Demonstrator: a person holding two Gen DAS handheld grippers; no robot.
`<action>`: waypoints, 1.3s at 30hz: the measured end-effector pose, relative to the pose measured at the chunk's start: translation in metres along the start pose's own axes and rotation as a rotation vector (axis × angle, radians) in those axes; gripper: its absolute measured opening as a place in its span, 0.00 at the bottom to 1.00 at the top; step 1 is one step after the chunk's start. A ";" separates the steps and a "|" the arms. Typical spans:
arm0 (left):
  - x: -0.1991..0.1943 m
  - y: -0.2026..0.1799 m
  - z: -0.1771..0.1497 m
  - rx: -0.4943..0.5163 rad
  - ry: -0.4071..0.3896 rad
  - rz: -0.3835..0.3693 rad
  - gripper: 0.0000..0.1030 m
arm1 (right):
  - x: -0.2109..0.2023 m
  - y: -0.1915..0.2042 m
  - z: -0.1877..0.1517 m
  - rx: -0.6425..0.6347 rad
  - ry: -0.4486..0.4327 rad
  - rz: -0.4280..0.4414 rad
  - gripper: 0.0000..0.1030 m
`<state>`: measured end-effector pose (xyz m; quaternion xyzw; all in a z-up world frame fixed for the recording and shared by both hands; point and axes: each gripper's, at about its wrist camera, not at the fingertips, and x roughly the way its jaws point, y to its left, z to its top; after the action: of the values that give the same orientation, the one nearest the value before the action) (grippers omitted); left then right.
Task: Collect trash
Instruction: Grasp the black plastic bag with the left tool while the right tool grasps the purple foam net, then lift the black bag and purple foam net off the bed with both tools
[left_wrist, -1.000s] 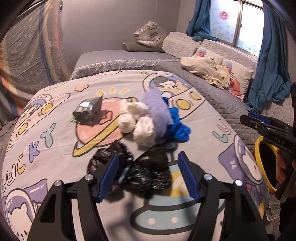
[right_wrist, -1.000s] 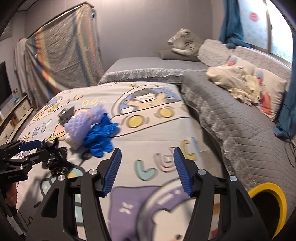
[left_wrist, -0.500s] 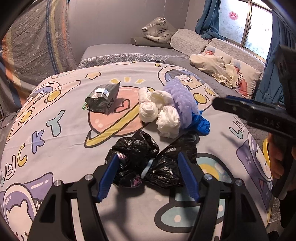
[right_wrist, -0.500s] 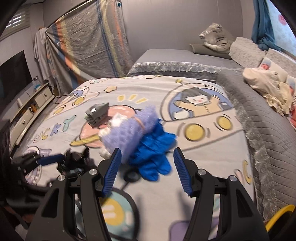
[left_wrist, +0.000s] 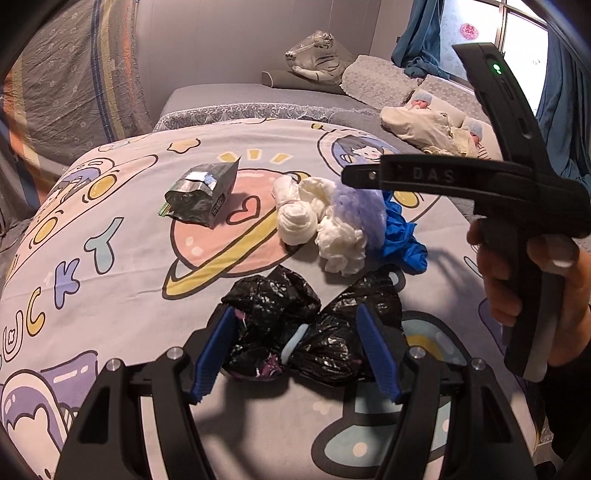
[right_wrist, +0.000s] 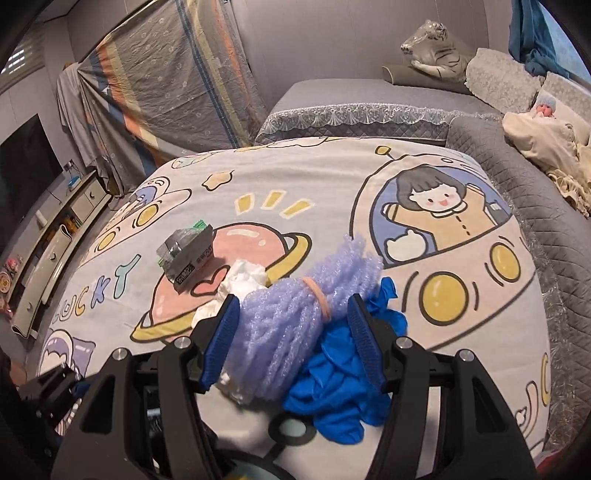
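Trash lies on a cartoon-print bed cover (left_wrist: 110, 258). My left gripper (left_wrist: 297, 349) is open, its blue pads on either side of two crumpled black plastic bags (left_wrist: 269, 314). Beyond them lie white tissue wads (left_wrist: 299, 218), a purple foam net (left_wrist: 360, 210), blue gloves (left_wrist: 402, 240) and a silver foil packet (left_wrist: 201, 194). My right gripper (right_wrist: 293, 339) is open around the purple foam net (right_wrist: 291, 325), with the blue gloves (right_wrist: 340, 369) under its right finger. The tissue (right_wrist: 243, 280) and foil packet (right_wrist: 184, 254) lie further left.
A grey quilted sofa (right_wrist: 535, 177) runs along the right with a cream blanket and dolls (left_wrist: 424, 125). A plush tiger (right_wrist: 436, 51) sits at the back. A covered rack (right_wrist: 166, 92) and a low TV cabinet (right_wrist: 55, 240) stand left.
My right gripper swung left from the bed's edge and closed in over the purple net and blue gloves. My left gripper moved in around the black bags.
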<state>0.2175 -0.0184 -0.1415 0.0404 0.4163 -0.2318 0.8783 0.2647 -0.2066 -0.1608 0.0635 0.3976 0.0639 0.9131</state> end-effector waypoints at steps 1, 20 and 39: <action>0.001 -0.001 -0.001 0.005 0.000 0.003 0.62 | 0.002 0.000 0.000 0.003 0.004 0.007 0.55; -0.002 -0.014 -0.007 0.030 0.003 0.009 0.38 | 0.015 -0.016 -0.005 0.131 0.097 0.175 0.43; -0.010 -0.014 -0.012 0.011 0.013 -0.003 0.01 | -0.003 -0.040 -0.010 0.190 0.065 0.178 0.23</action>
<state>0.1968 -0.0238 -0.1402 0.0463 0.4208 -0.2352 0.8749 0.2575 -0.2458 -0.1720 0.1828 0.4241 0.1088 0.8803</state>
